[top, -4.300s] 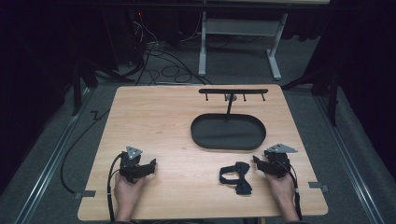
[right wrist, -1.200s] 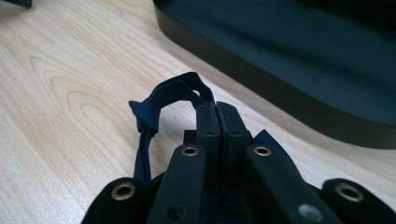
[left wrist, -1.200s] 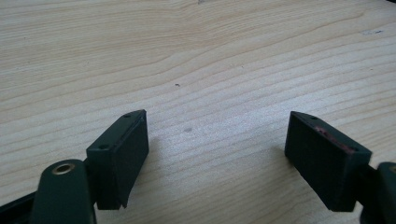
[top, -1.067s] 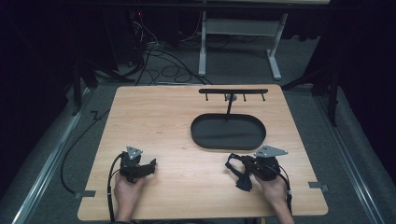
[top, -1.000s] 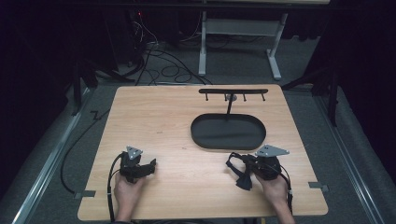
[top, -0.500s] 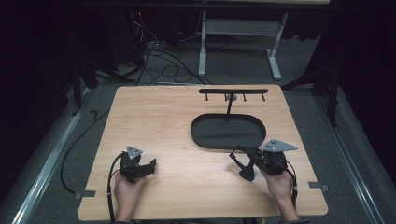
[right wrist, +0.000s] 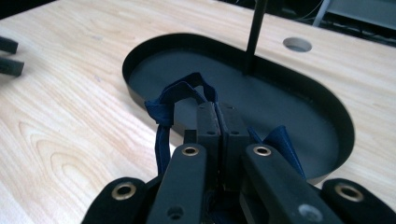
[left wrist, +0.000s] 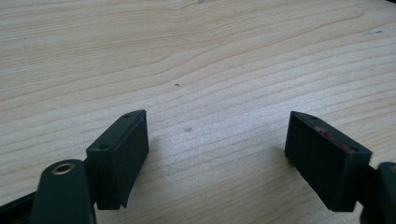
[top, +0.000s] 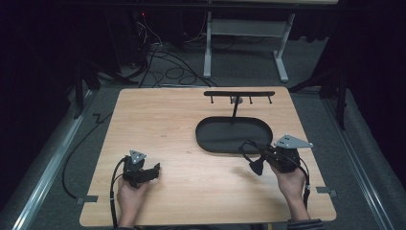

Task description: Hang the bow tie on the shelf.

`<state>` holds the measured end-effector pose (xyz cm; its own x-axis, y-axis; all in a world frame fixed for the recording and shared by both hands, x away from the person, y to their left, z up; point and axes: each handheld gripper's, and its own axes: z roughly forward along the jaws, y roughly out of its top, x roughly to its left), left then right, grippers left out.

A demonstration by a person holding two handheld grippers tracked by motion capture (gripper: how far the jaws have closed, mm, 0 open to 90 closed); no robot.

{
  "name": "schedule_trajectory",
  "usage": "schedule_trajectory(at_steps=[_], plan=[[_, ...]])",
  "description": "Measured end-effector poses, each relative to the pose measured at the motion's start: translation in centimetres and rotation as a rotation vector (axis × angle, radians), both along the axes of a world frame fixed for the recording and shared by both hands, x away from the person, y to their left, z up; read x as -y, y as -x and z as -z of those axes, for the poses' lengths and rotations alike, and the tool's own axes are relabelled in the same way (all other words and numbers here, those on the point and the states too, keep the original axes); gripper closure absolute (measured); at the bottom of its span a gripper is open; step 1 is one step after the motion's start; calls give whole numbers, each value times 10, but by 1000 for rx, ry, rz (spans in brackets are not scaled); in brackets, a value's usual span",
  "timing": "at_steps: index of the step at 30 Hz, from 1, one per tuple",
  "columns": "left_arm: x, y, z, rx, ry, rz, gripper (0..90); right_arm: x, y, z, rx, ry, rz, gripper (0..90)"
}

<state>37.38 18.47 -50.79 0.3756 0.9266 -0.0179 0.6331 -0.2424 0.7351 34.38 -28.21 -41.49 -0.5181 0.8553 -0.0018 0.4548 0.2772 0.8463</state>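
Observation:
My right gripper (top: 262, 157) (right wrist: 217, 112) is shut on a dark blue strap (right wrist: 163, 109), held just above the table at the near rim of the black oval tray (top: 210, 124) (right wrist: 299, 88). The strap (top: 249, 149) loops up over the jaws and hangs down on both sides. A thin black post (right wrist: 254, 32) rises from the tray's far side to a hook bar (top: 239, 94). My left gripper (top: 154, 171) (left wrist: 217, 161) rests on the wood at the near left, open, with bare table between its jaws.
The wooden table (top: 158, 120) has a round hole (right wrist: 297, 44) beyond the tray. A cable (top: 81, 148) trails off the table's left edge. The floor behind holds cables and a white frame (top: 244, 33).
My right gripper closed on the strap, lifted it off the table and carried it forward and right to the tray's near rim. The left gripper stayed still.

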Motion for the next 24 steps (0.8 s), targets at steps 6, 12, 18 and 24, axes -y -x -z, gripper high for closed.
schedule_trajectory(at_steps=[6,12,18,24], plan=[[0,0,0,0,-1,0,220,2,-4,-8,17,-14,12,900],[0,0,0,0,1,-1,220,3,-9,-16,31,-24,12,900],[0,0,0,0,1,-2,221,6,-11,-23,54,-25,18,900],[0,0,0,0,1,-2,221,7,-19,-28,54,-7,19,900]])
